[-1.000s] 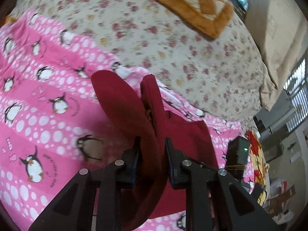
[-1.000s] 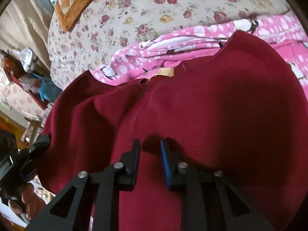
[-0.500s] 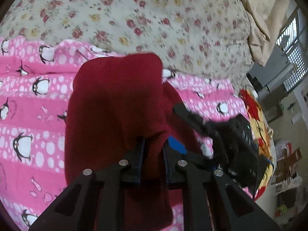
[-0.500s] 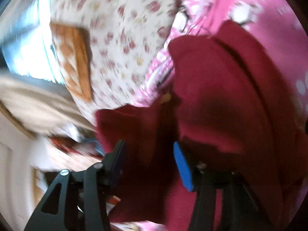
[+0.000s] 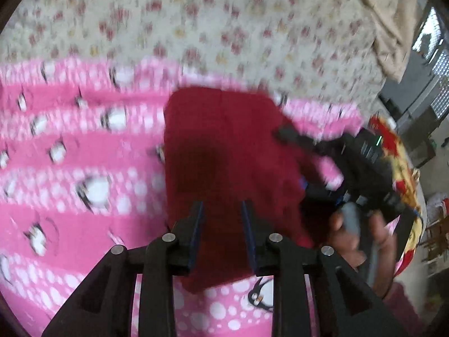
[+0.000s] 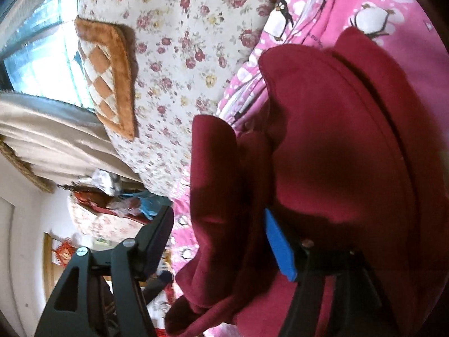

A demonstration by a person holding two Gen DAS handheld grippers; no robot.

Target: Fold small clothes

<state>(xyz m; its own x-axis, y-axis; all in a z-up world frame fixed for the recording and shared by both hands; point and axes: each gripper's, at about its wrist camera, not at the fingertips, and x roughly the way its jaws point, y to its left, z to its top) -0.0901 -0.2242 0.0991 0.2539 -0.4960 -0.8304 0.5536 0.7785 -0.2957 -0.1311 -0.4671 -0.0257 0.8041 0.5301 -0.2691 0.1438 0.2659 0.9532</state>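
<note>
A small dark red garment (image 5: 224, 151) lies folded over on the pink penguin-print blanket (image 5: 84, 168). My left gripper (image 5: 221, 210) is open just above its near edge, with nothing between the fingers; this view is blurred. In the right wrist view the red garment (image 6: 336, 146) fills the frame in thick folds. My right gripper (image 6: 219, 224) is wide open, rolled sideways, with a loose fold of the garment hanging between its fingers. The right gripper and the hand holding it show in the left wrist view (image 5: 356, 168), at the garment's right edge.
A floral bedsheet (image 5: 224, 28) covers the bed beyond the blanket. An orange checkered cushion (image 6: 106, 70) lies near the window. A beige curtain (image 6: 56, 140) hangs at the bedside. The bed's right edge drops to a cluttered floor (image 5: 432, 224).
My left gripper has opened and let go of the red garment, which now lies flatter on the blanket. My right gripper has opened wider and stayed rolled sideways.
</note>
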